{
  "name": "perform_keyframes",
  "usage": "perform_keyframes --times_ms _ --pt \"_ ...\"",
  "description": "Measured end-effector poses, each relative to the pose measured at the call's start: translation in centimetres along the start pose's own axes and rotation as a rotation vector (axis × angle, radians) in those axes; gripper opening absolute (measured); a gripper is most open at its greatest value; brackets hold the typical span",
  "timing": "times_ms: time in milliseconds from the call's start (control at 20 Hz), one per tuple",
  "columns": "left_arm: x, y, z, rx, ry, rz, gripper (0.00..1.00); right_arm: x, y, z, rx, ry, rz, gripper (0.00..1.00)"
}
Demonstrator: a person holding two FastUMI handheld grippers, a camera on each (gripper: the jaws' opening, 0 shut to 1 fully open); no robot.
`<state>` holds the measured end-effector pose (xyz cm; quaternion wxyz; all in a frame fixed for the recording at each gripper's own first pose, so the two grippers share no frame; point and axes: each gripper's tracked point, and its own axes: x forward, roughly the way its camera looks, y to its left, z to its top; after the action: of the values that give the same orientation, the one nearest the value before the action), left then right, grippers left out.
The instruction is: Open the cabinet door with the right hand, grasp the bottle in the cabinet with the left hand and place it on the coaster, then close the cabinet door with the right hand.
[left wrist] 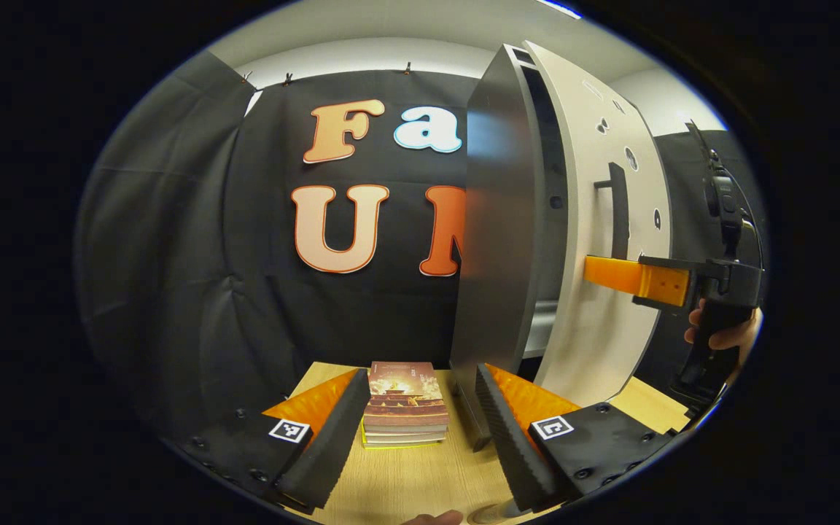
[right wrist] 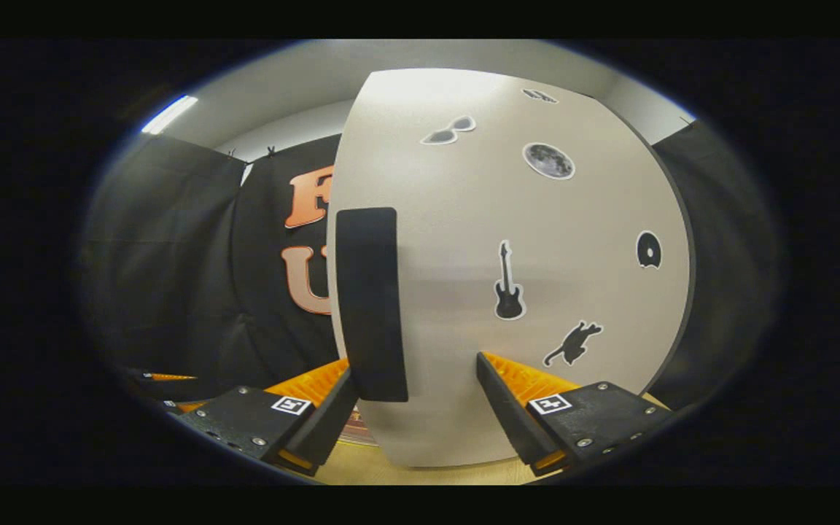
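Pale grey cabinet door [right wrist: 507,292] stands ajar, its handle [right wrist: 369,302] at eleven o'clock between the right gripper [right wrist: 413,397]'s spread, empty fingers: close squarely on it, pull along the hinge arc; left gripper [left wrist: 420,430] open, bottle unseen.

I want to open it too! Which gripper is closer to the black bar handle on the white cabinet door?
Right gripper: it reaches the black bar handle. Left gripper hangs back above the table.

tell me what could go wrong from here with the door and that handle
1. The right gripper is open with the door handle near only one finger, so a pull could slip off.
2. The cabinet door stands slightly ajar; a swing might meet the left gripper waiting near its edge.
3. The stack of books sits close to the cabinet and could get knocked.
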<state>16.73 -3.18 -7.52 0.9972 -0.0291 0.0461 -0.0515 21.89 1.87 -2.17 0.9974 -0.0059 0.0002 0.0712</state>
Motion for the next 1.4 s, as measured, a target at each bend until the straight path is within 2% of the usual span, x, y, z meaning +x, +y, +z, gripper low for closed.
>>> perform_keyframes --times_ms 450,750,950,1150,1300,1400 --pt "0.8 0.7 -1.0 -0.018 0.031 0.027 0.95 0.6 0.0 -0.5 -0.056 -0.015 -0.064 0.94" --pt "-0.5 0.1 -0.4 -0.013 0.027 0.057 0.95 0.3 0.2 -0.6 -0.045 0.015 -0.029 0.94" --pt "-3.4 -1.0 1.2 0.003 -0.008 0.085 0.94 -4.7 0.5 -0.1 -0.049 -0.008 0.009 0.94" --pt "-7.6 -3.6 2.1 0.000 -0.020 0.098 0.95 -12.8 -1.6 0.1 -0.067 0.003 -0.010 0.94" --pt "-11.1 -5.3 2.9 0.014 -0.033 0.120 0.95 -18.6 -2.9 0.2 -0.032 0.012 -0.003 0.95" --pt "-13.4 -6.9 3.4 0.003 -0.049 0.125 0.95 -21.7 -4.4 0.5 -0.031 0.015 -0.024 0.95"
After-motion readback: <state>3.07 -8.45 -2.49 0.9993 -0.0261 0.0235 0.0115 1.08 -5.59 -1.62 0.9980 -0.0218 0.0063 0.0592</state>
